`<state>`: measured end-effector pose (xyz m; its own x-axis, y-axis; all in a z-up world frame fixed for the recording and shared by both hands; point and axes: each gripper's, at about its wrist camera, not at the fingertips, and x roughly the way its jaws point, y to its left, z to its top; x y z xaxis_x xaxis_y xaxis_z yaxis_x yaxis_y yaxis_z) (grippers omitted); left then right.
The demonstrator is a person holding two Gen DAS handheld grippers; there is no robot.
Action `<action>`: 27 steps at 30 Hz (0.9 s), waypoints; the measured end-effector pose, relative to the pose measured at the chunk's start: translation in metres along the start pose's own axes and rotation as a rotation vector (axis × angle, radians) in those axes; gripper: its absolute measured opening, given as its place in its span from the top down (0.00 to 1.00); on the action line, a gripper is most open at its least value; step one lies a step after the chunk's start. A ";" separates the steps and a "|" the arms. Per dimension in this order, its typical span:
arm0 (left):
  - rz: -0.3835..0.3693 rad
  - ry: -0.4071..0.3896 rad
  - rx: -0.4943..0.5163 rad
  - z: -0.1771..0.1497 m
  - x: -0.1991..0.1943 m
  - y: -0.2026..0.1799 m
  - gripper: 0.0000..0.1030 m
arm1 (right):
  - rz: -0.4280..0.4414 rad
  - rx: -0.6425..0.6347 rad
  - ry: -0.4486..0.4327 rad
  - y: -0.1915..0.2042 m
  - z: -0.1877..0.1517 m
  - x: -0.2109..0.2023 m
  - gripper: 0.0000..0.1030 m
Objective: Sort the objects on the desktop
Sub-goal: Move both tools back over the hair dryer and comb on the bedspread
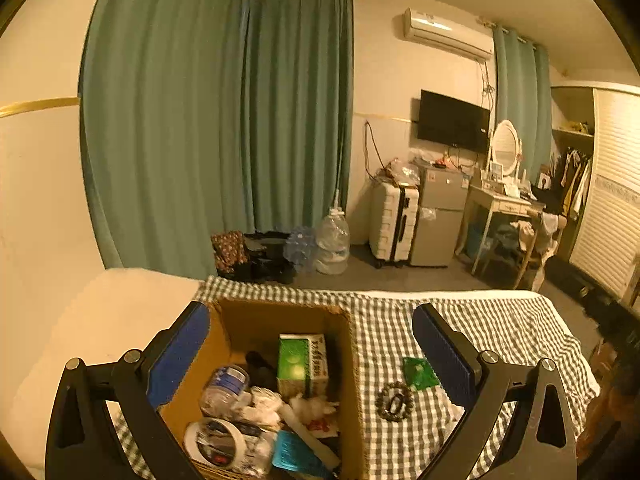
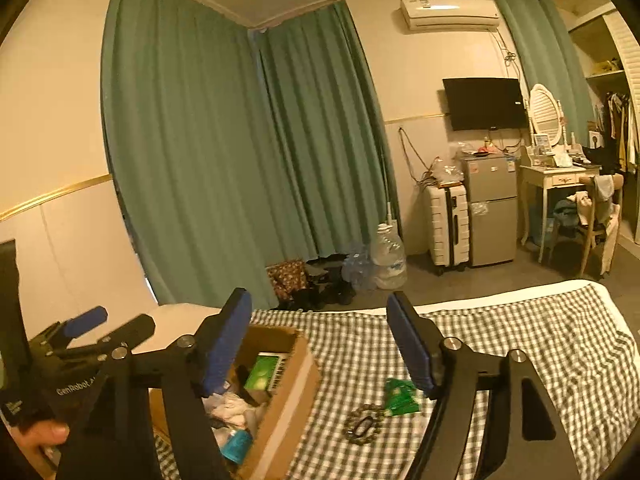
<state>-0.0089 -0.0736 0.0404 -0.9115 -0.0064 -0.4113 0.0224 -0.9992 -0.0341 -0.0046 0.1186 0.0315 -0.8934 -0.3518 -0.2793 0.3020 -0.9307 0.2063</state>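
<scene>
Left gripper [image 1: 312, 354]: jaws spread as wide as they go, nothing between the blue pads; it hangs above the cardboard box. In the right wrist view it shows at the far left [image 2: 94, 326], gripped by a hand [image 2: 38, 438] cut off by the frame edge.
Right gripper [image 2: 320, 344]: jaws apart, pads clear of everything; the box sits under its left finger, the loose items under the gap.
Cardboard box [image 1: 256, 320]: open-topped, on the checked cloth, its near edge cut off by the frame.
Box contents: a green carton [image 1: 302, 362] standing upright, a clear plastic bottle with a blue label [image 1: 224, 390] lying on its side, a roll of tape [image 1: 216, 442], crumpled white tissue [image 1: 276, 404], a teal item [image 1: 294, 458] partly cut off, and a dark object [image 1: 260, 368] too dim to name.
Ornate oval piece [image 1: 395, 402]: flat on the cloth just right of the box, detail hard to read.
Green packet [image 1: 419, 374]: flat on the cloth beside the oval piece, partly hidden behind the left gripper's right finger.
Surface: a bed with a green-and-white checked cloth [image 1: 500, 328]; bare pale mattress [image 1: 100, 320] to the left.
Room: teal curtains [image 1: 220, 120], water jug [image 1: 332, 246] on the floor, white suitcase [image 1: 394, 224], small grey fridge [image 1: 440, 216], wall television [image 1: 454, 126], air conditioner [image 1: 448, 34], dressing table with oval mirror [image 1: 505, 146].
</scene>
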 end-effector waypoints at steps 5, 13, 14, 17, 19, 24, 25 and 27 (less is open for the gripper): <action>-0.045 0.034 0.037 -0.018 0.011 -0.021 0.00 | -0.035 -0.019 0.023 -0.026 0.003 -0.013 0.25; -0.074 0.100 0.094 -0.050 0.034 -0.053 0.00 | -0.099 -0.144 0.066 -0.069 -0.018 -0.032 0.19; -0.081 0.112 0.098 -0.056 0.038 -0.057 0.00 | -0.099 -0.142 0.079 -0.074 -0.023 -0.031 0.19; -0.111 0.173 0.132 -0.077 0.052 -0.077 0.00 | -0.103 -0.149 0.134 -0.092 -0.038 -0.027 0.19; -0.133 0.215 0.179 -0.095 0.062 -0.093 0.00 | -0.102 -0.187 0.176 -0.098 -0.052 -0.022 0.19; -0.184 0.301 0.275 -0.137 0.080 -0.125 0.00 | -0.067 -0.257 0.333 -0.118 -0.103 0.000 0.19; -0.197 0.325 0.290 -0.146 0.084 -0.131 0.00 | -0.063 -0.261 0.361 -0.121 -0.114 0.005 0.19; -0.207 0.372 0.322 -0.160 0.092 -0.143 0.00 | -0.059 -0.260 0.443 -0.128 -0.136 0.019 0.19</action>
<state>-0.0299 0.0754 -0.1386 -0.6749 0.1488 -0.7227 -0.3230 -0.9402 0.1080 -0.0155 0.2176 -0.1280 -0.7020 -0.2537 -0.6654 0.3780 -0.9246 -0.0463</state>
